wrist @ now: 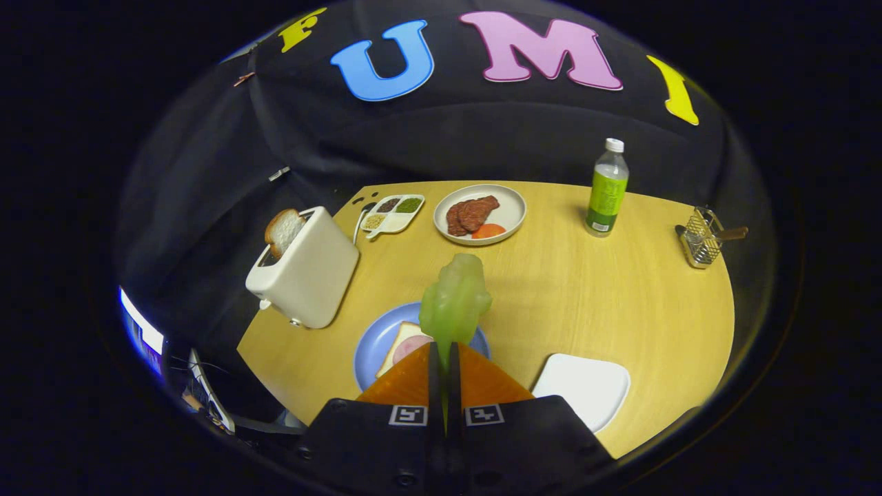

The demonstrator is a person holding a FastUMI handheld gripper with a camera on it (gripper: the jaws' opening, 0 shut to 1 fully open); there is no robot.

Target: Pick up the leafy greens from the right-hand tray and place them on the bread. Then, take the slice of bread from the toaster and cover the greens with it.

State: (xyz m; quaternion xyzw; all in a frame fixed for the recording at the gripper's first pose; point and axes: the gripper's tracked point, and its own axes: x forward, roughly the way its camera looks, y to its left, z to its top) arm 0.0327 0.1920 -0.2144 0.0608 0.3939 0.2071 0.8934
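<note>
My hand-held gripper [444,358] clenched on leafy greens [455,303], both fingers pressing stem; leaf stands up ahead of fingertips. Greens held above blue plate [372,344] carrying bread slice [400,341] with pink ham on top. White tray [586,386] on wooden surface [586,289] beside fingers, bare. Toaster [306,272] beyond plate, second bread slice [284,231] sticking out of slot.

Bare table [586,289] lies beyond the blue plate [372,344]; toaster [306,272] stands just beside it.
</note>
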